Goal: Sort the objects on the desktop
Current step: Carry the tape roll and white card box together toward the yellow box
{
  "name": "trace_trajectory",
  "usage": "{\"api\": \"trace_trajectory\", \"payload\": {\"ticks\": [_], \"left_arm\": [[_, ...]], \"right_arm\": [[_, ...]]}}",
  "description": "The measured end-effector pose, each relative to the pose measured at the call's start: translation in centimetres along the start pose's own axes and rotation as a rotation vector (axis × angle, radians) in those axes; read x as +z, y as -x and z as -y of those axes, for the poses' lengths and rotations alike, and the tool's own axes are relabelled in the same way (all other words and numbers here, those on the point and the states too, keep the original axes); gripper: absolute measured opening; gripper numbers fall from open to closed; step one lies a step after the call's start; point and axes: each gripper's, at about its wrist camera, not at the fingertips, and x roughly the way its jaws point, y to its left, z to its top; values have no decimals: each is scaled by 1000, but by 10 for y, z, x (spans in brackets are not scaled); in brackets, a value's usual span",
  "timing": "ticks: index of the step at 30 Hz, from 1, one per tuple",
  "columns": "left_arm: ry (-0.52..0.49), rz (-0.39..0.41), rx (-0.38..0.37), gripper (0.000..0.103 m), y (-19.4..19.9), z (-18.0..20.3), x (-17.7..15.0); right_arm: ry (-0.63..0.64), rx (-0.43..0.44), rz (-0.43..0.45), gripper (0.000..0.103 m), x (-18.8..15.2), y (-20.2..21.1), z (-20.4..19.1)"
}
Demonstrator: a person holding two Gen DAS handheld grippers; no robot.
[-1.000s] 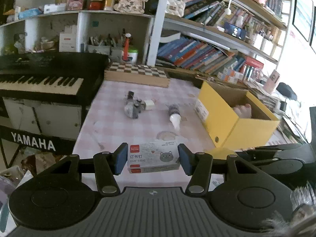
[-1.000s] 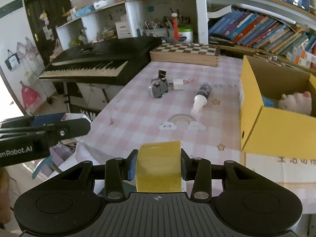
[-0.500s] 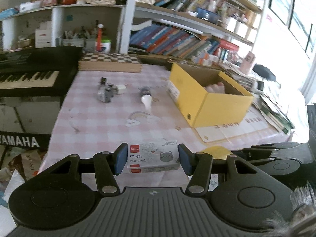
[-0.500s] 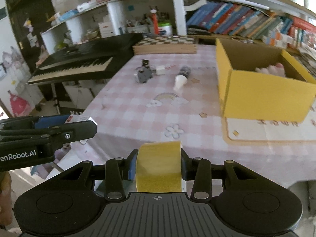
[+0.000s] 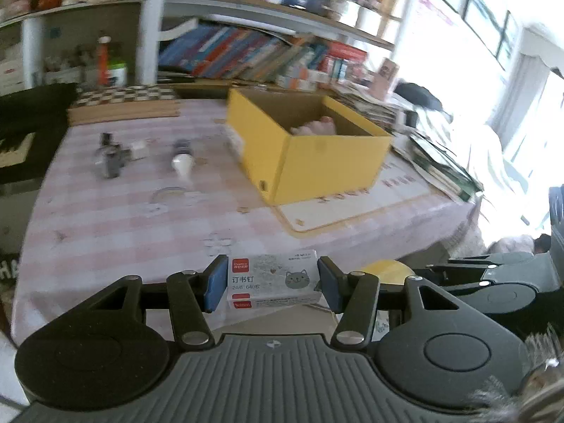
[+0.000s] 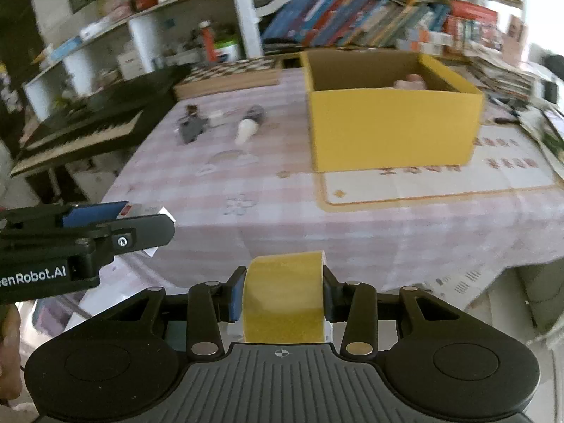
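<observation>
My left gripper [image 5: 271, 283] is shut on a small white box of staples [image 5: 273, 278] with a cat drawn on it, held off the near edge of the table. My right gripper [image 6: 282, 296] is shut on a roll of yellow tape [image 6: 283, 296], also short of the table's near edge. An open yellow cardboard box [image 5: 317, 155] [image 6: 391, 134] stands on the pink checked tablecloth [image 5: 116, 218] with a pink soft toy [image 5: 315, 127] inside. To its left lie a glue bottle [image 5: 182, 162] [image 6: 248, 125] and a small grey gadget [image 5: 112, 157] [image 6: 192, 127].
A wooden chessboard [image 5: 123, 105] lies at the table's far edge. A black keyboard [image 6: 81, 130] stands left of the table. Shelves of books [image 5: 253, 53] run behind. Papers and magazines [image 5: 437, 155] are heaped to the right. The left gripper's body [image 6: 70, 243] shows at the right wrist view's left.
Both views have swung to the right, so the yellow box now sits nearer the middle. Both grippers stayed shut on their loads.
</observation>
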Motion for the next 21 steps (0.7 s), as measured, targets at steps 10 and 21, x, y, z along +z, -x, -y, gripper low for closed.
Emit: {"api": "trace_trajectory", "payload": {"ticks": [10,21], "left_arm": [[-65,-32,-76,52,-26,30,8],[-88,-33,-103,52,-55,52,28]], "right_arm": [[-78,-60,13,41,-6,9,33],[-99,-83,18,41,8,5,65]]}}
